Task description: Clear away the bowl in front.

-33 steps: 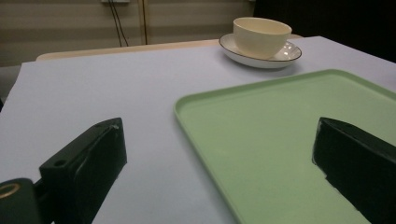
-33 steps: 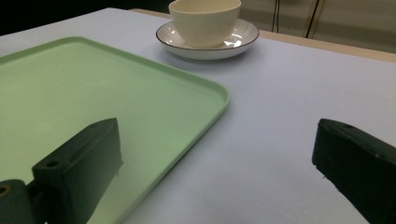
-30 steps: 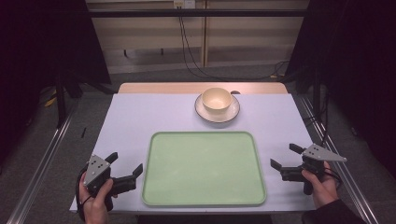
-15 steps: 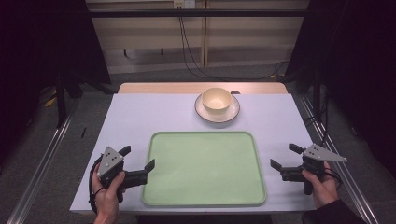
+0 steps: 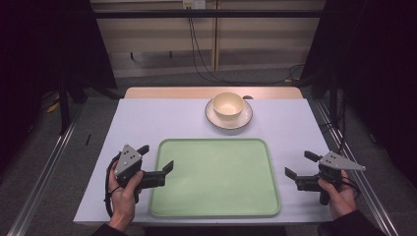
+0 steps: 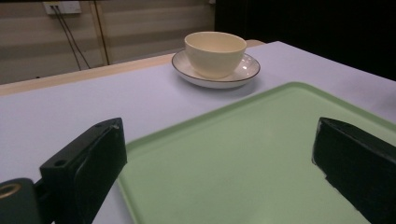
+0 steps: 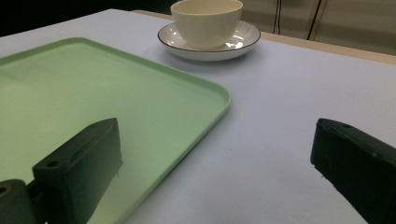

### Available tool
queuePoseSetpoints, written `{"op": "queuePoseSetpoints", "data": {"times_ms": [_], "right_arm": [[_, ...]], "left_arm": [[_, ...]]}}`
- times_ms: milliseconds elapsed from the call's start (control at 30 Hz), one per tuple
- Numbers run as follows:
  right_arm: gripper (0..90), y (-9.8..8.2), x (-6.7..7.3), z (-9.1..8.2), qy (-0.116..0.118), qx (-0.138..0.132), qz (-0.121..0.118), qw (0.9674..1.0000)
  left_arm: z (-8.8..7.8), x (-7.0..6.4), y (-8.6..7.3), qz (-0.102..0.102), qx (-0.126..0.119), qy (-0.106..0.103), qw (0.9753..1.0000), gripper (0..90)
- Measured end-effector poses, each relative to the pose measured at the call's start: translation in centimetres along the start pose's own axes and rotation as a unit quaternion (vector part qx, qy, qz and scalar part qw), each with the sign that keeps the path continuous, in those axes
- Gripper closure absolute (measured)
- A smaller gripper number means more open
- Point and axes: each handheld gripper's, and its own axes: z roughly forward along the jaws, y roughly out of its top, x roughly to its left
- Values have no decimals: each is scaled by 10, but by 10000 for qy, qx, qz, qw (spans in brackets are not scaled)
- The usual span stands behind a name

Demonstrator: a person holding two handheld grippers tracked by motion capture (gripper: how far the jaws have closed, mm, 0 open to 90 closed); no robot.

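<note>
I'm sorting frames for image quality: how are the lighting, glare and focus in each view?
High view: the table is evenly lit, the surroundings dark, the picture slightly soft. Left gripper view: the cup and saucer are fairly sharp, the near black jaws blurred. Right gripper view: a pale sheen lies across the green tray, the saucer's glaze shows small highlights, and the near jaws are out of focus.

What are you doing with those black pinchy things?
A person holds a set of tongs in each hand, both open and empty. The left tongs sit at the left edge of the green tray, one jaw over it. The right tongs wait beside the tray's right edge. A cream bowl sits untouched on its saucer behind.
</note>
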Motion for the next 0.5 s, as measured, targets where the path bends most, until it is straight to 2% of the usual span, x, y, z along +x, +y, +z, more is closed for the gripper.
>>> {"op": "queuePoseSetpoints", "data": {"times_ms": [100, 233, 433, 467, 500], "right_arm": [[14, 0, 0, 0, -3, -2, -4, 10000], [15, 0, 0, 0, -2, -6, -7, 10000], [15, 0, 0, 0, -10, -9, 0, 10000], [15, 0, 0, 0, 7, -2, -7, 10000], [15, 0, 0, 0, 9, -3, -7, 10000]], "left_arm": [[5, 1, 5, -65, 25, -93, 9999, 28], [10, 1, 11, -54, -29, -228, 9997, 29], [18, 1, 17, 6, -102, -258, 9996, 16], [20, 1, 18, -1, -88, -302, 9995, 24], [24, 2, 20, -15, -86, -456, 9989, 20]]}}
